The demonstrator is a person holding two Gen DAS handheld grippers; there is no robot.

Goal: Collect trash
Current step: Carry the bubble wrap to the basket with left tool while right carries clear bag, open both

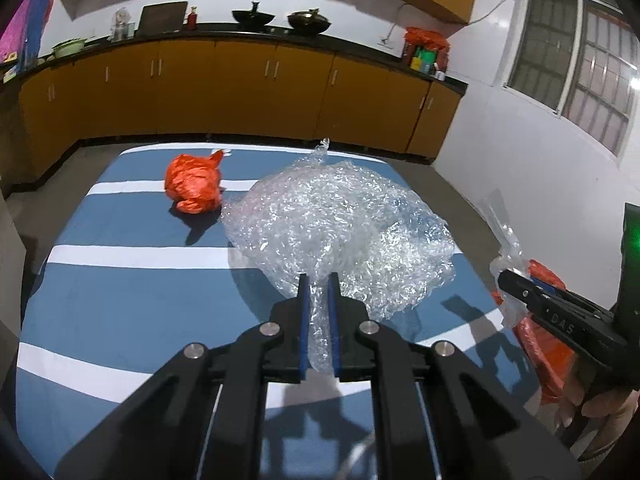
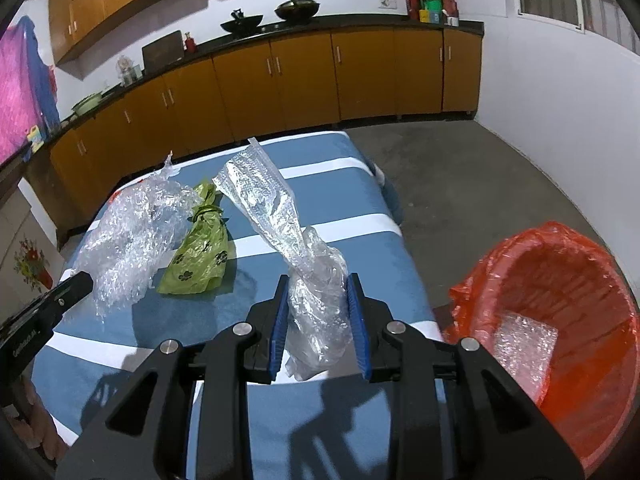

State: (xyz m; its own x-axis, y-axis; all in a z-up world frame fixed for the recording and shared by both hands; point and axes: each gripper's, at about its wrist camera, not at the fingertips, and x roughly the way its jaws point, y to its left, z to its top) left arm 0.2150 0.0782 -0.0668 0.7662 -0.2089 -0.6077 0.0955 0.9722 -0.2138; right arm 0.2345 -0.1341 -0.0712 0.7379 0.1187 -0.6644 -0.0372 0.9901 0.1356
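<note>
Left claw (image 1: pixel 319 280) clamped tight on a thin neck of crinkly bubble wrap (image 1: pixel 340 224), blue pads nearly together. Big puffy part of the wrap spread out past the claw tips, over the blue surface (image 1: pixel 120 292) with white stripes. Whether the wrap rests on the cloth or hangs just above it: cannot tell.

Right claw (image 2: pixel 316 284) squeezed on a clear plastic bag (image 2: pixel 316 292), pads pressing both sides of the scrunched lump. Long shiny strip of the same bag sticking up and away from the claw tips.

Orange crumpled bag (image 1: pixel 194 188) lying on the surface, farther back, just beside the far left edge of the bubble wrap. Green bag with dark paw prints (image 2: pixel 200 252) lying flat on the surface, tied with a band near its top, between the bubble wrap and the clear plastic bag as seen from the right camera.

Red bin (image 2: pixel 560 320) with a red liner standing off the right edge of the surface, lower down, on the floor side. One small square of bubble wrap (image 2: pixel 524 344) already inside it, at the bottom.

A bit of a hand (image 1: pixel 600 408) seen under the right claw in the left camera.

Yellow cupboards (image 1: pixel 240 84) and a dark counter along the far wall, with pots on top.
</note>
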